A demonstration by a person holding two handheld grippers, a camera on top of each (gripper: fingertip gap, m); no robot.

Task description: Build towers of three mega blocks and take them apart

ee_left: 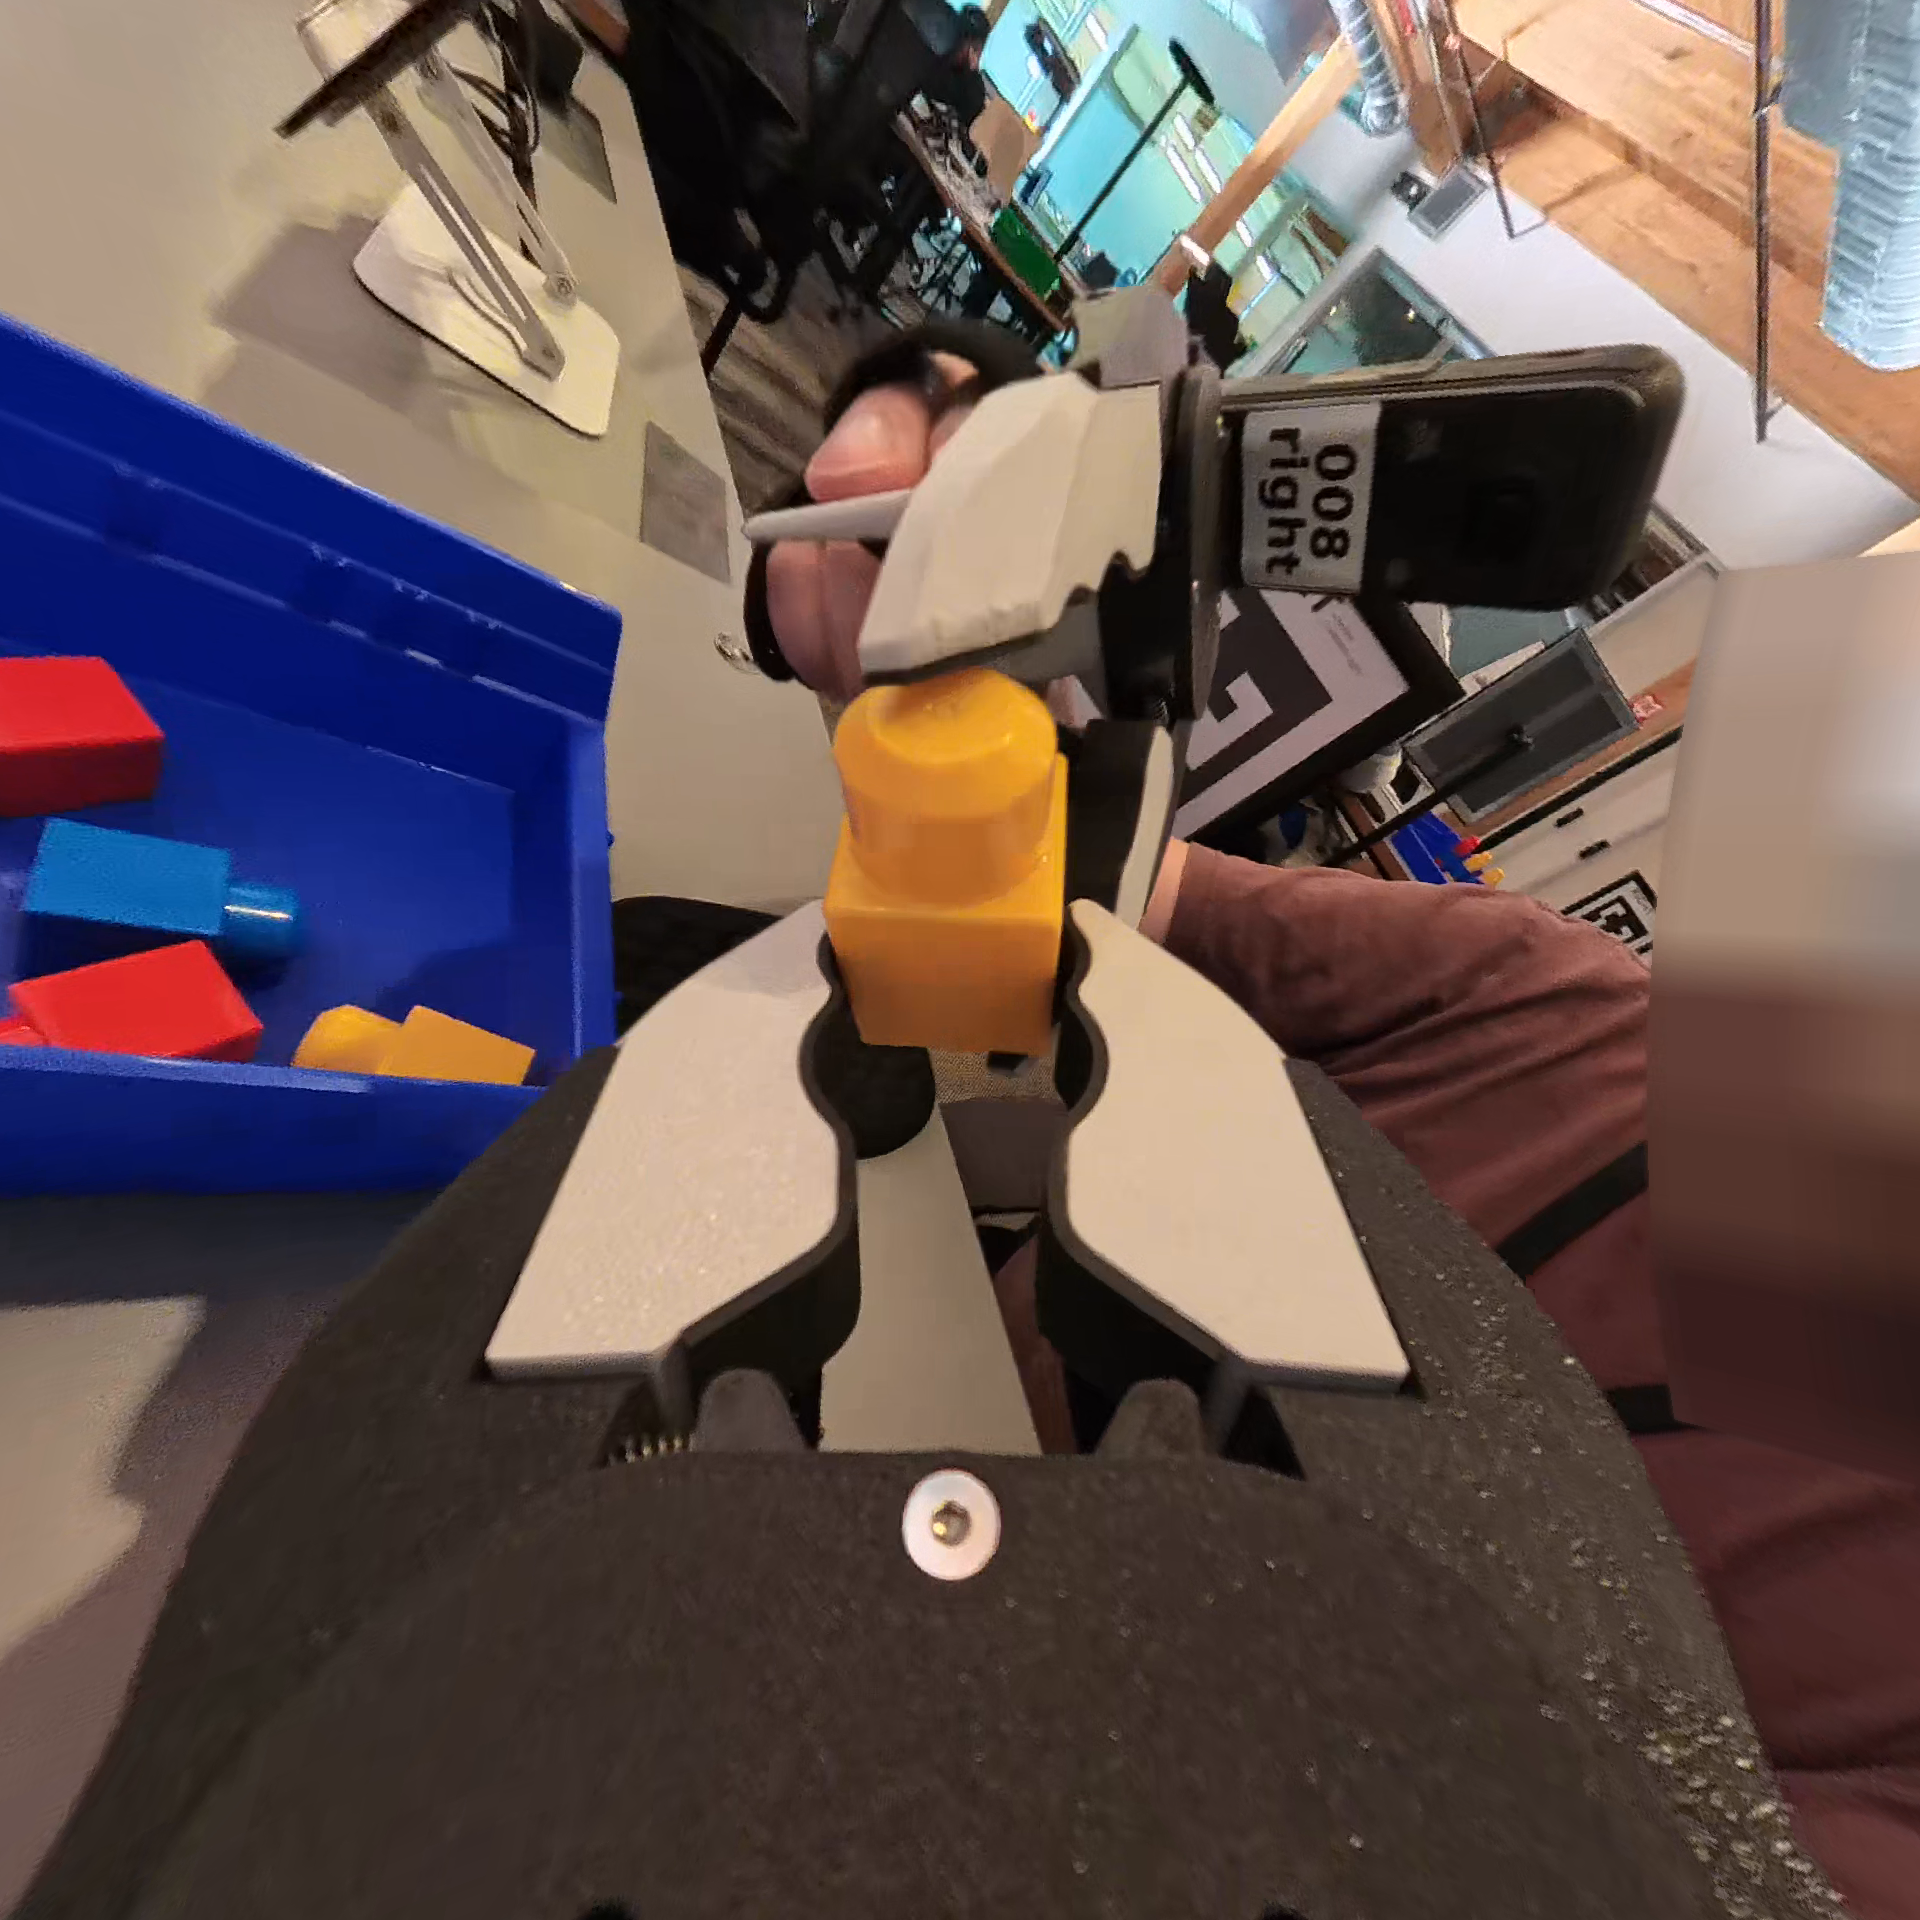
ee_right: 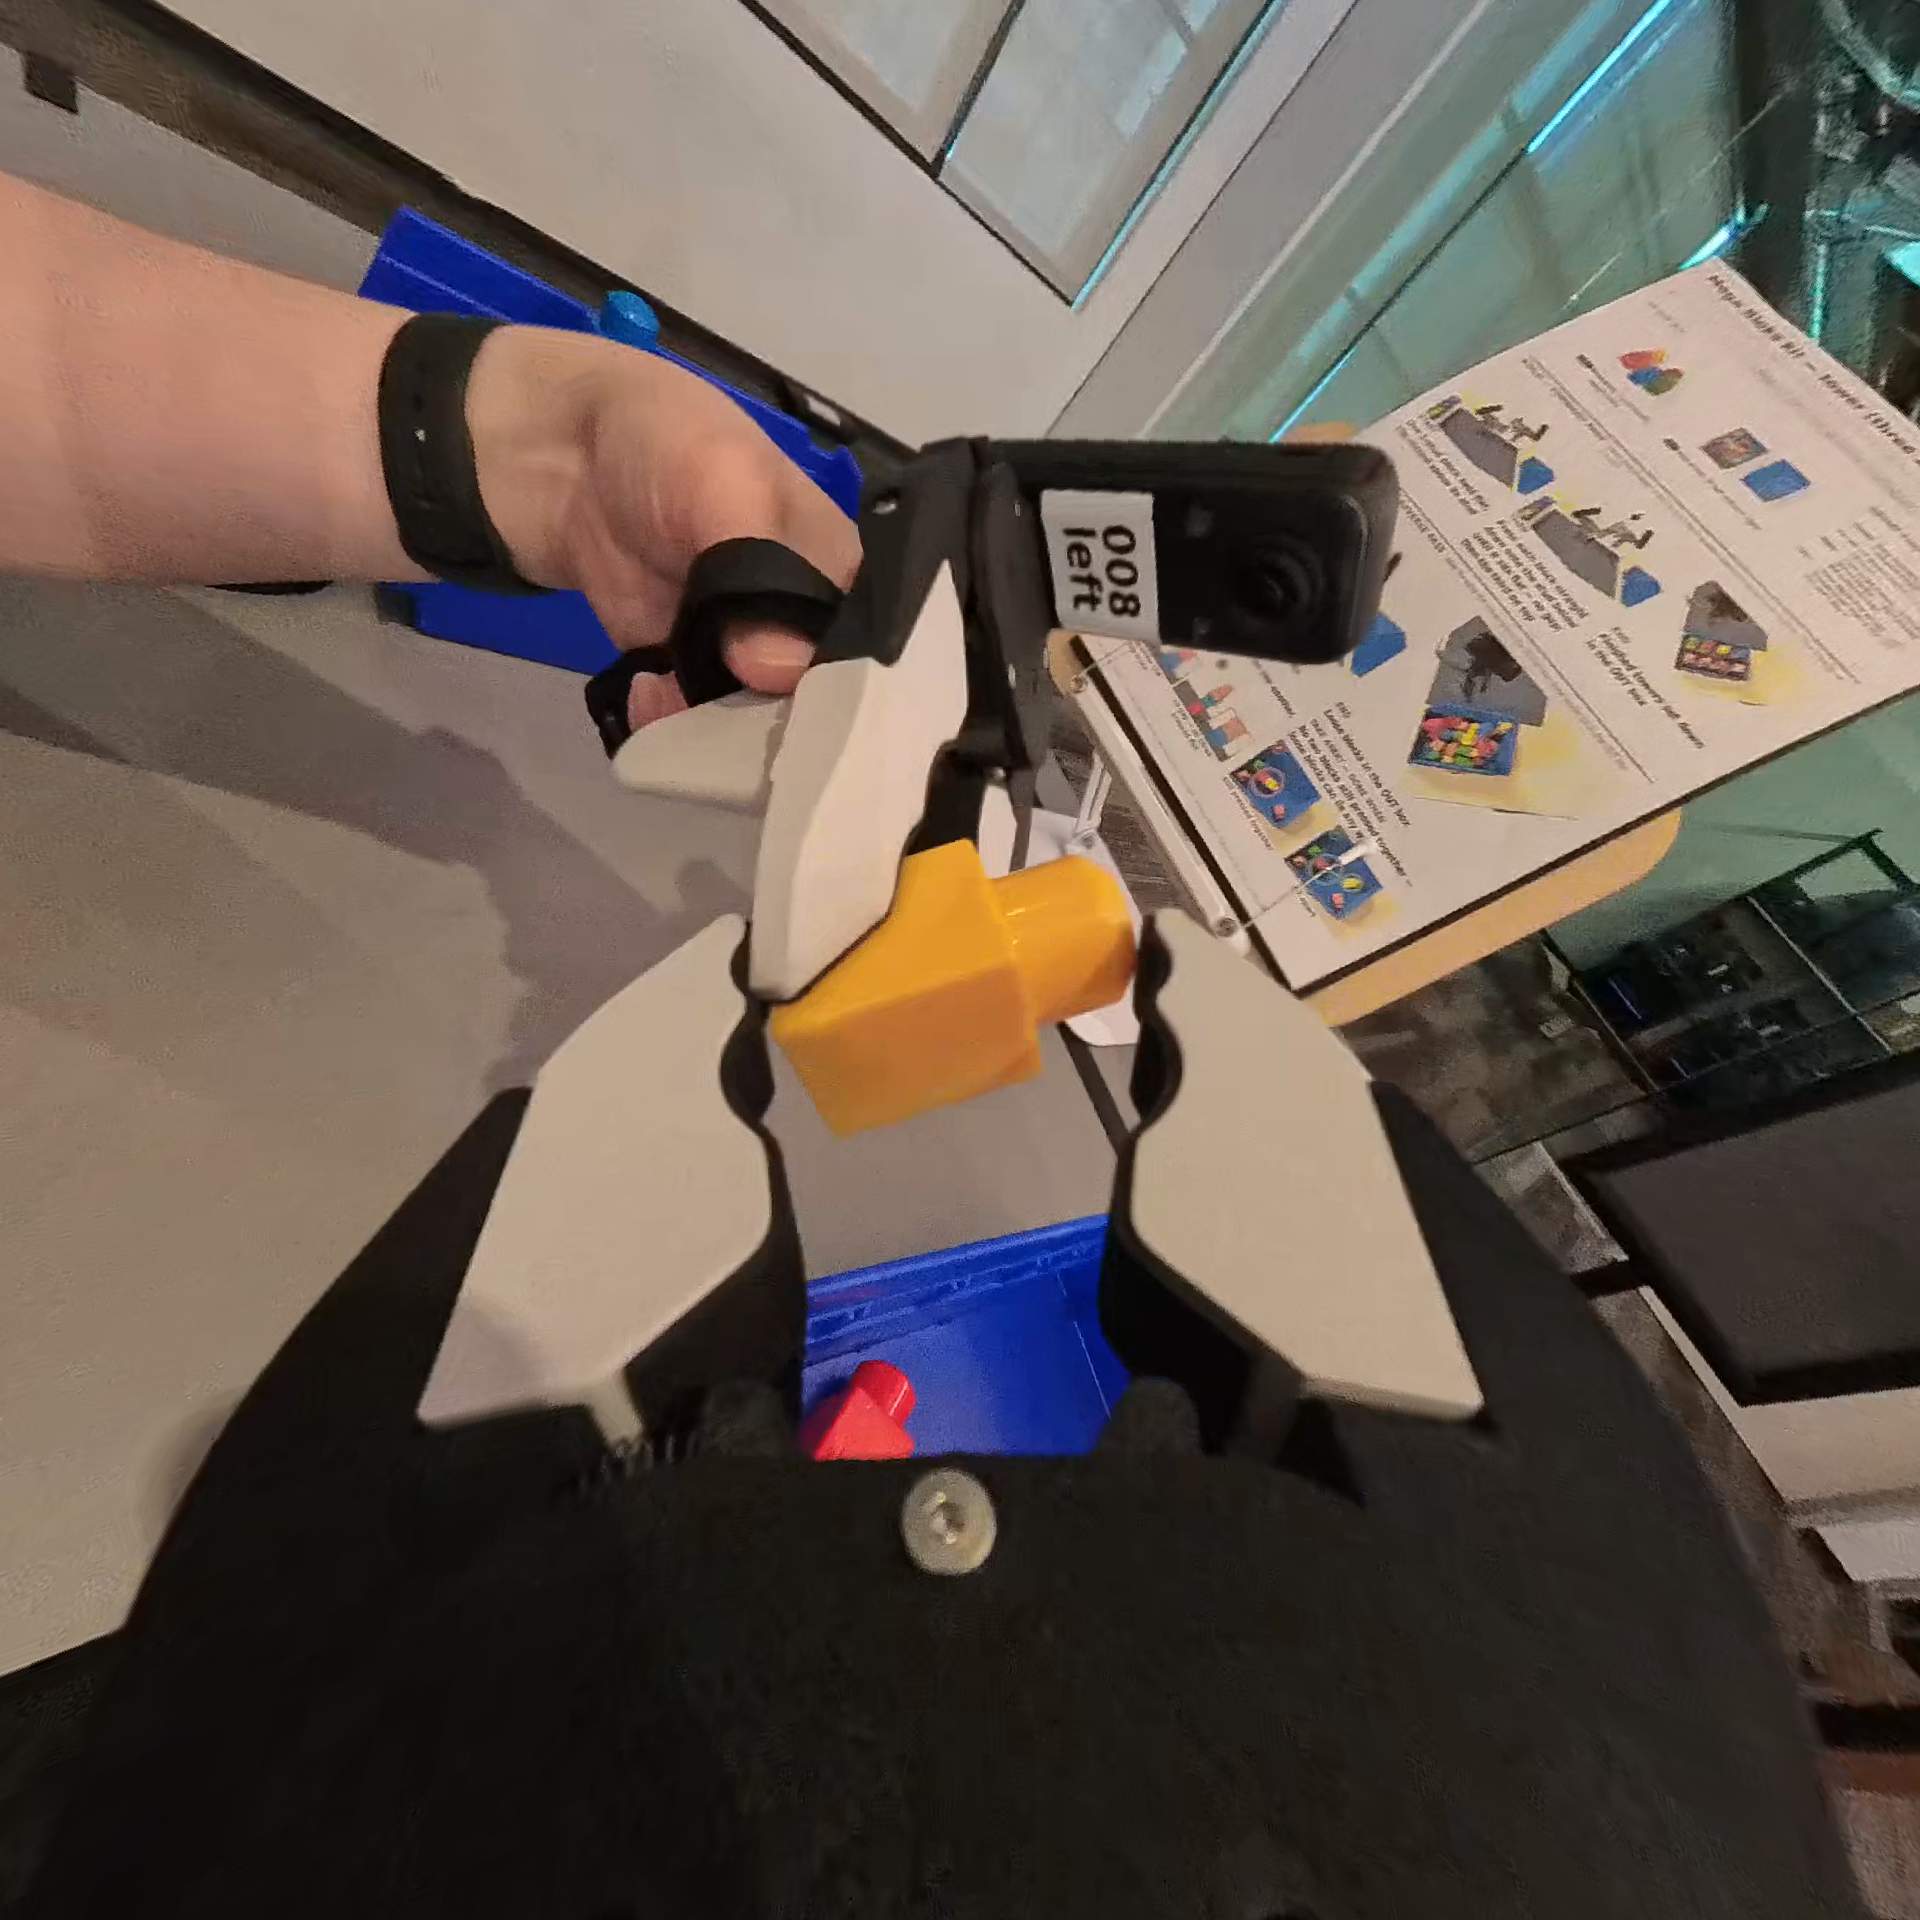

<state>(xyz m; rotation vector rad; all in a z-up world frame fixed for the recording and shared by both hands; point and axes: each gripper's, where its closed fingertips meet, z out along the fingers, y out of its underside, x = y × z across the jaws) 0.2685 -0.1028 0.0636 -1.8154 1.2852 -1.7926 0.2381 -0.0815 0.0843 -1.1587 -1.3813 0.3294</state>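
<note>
1. Grey counter (ee_left: 125,166), office room behind; a printed instruction sheet (ee_right: 1621,582) on a board leans past the far side, presumably for reference.
2. Blue bin (ee_left: 312,727) sits on the counter to your left, holding loose red, blue and yellow blocks (ee_left: 145,997), the stock for towers.
3. Yellow mega block (ee_left: 945,935): carried in the air above the counter, clear of the bin, with no other block attached.
4. Left gripper (ee_left: 945,966): your fingers are narrowed onto the block's square body, both pads pressing its sides, leaving the round stud exposed.
5. Right gripper (ee_right: 940,997): your fingers stand wide, bracketing the block lengthwise, stud toward one finger; no firm squeeze is evident. Likely you are positioned for a handover or regrip.
</note>
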